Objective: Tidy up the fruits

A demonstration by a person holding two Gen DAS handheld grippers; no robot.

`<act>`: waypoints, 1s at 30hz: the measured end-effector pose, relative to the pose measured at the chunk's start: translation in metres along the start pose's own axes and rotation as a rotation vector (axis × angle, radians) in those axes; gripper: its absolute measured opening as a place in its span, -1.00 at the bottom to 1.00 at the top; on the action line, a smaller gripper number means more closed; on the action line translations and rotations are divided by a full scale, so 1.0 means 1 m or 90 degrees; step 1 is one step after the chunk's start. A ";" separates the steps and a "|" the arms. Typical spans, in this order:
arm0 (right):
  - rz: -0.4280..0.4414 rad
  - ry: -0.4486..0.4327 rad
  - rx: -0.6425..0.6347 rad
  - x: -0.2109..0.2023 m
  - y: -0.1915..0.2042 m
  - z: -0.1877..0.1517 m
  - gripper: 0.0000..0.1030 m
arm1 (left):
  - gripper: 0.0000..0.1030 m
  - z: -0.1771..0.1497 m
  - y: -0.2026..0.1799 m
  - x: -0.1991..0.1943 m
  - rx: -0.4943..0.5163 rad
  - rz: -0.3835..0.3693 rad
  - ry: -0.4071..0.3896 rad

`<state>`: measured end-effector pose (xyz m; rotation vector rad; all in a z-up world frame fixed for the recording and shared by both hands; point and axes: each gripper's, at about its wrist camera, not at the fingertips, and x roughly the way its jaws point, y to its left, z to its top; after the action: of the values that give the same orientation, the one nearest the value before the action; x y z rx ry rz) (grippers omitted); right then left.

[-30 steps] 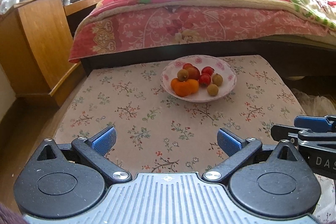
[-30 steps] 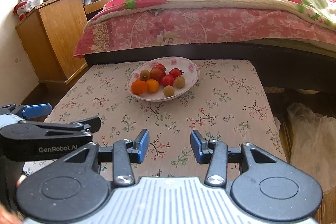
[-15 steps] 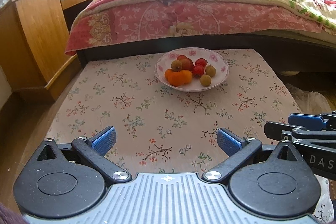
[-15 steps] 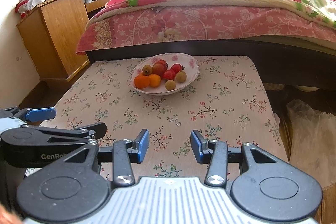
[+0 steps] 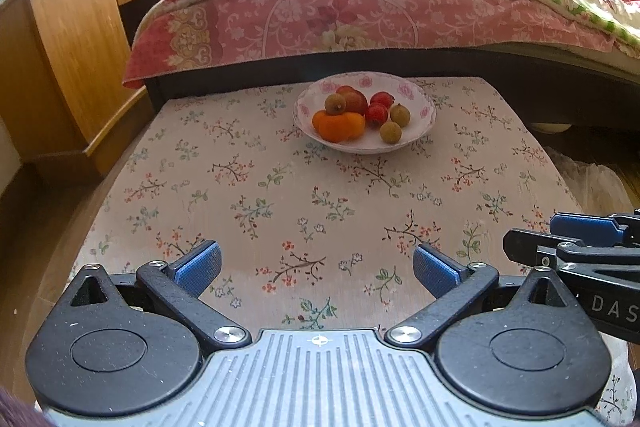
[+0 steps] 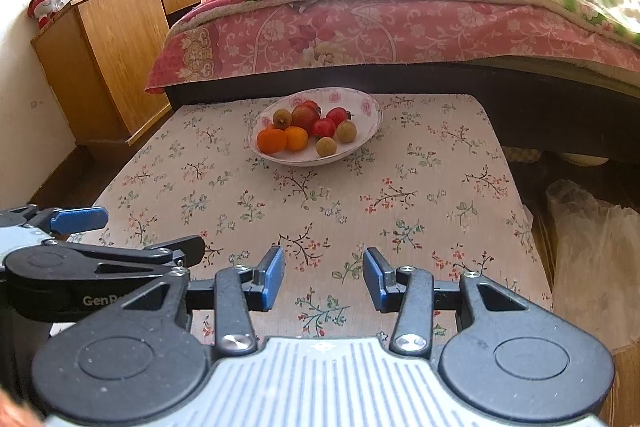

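A white floral bowl [image 5: 416,97] [image 6: 370,109] stands at the far side of a table with a flowered cloth [image 5: 280,195] [image 6: 420,195]. It holds orange fruits [image 5: 338,125] [image 6: 272,141], red fruits [image 5: 376,113] [image 6: 324,127] and small brown fruits [image 5: 390,132] [image 6: 326,147]. My left gripper [image 5: 316,265] is open wide and empty over the near edge of the table. My right gripper [image 6: 324,275] is open and empty, beside it on the right. Each gripper shows in the other's view: the right gripper [image 5: 580,239], the left gripper [image 6: 100,239].
A bed with a pink floral cover [image 5: 360,15] runs behind the table. A wooden cabinet [image 5: 68,39] stands at the left. A plastic bag [image 6: 592,243] lies on the floor to the right of the table.
Both grippers have drawn back a little and tilted; the bowl sits higher and farther in both views. Both stay open and empty.
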<state>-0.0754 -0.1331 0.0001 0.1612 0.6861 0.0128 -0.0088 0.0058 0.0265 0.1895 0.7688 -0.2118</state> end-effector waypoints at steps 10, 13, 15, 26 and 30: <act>-0.001 0.010 0.001 -0.002 0.001 -0.005 -0.11 | 1.00 -0.007 -0.002 -0.001 0.003 -0.001 0.013; -0.003 0.015 0.002 -0.001 0.001 -0.007 -0.11 | 0.99 -0.007 -0.003 -0.001 0.005 0.000 0.016; -0.005 0.017 0.003 -0.002 0.001 -0.008 -0.11 | 0.99 -0.007 -0.003 -0.001 0.005 0.000 0.016; -0.005 0.022 0.004 -0.001 0.001 -0.010 -0.11 | 0.99 -0.010 -0.004 -0.003 0.005 0.002 0.020; -0.005 0.025 0.005 -0.001 0.002 -0.011 -0.11 | 0.99 -0.012 -0.005 -0.003 0.007 0.002 0.023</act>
<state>-0.0831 -0.1299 -0.0079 0.1662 0.7263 0.0061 -0.0207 0.0046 0.0196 0.2053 0.8035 -0.2104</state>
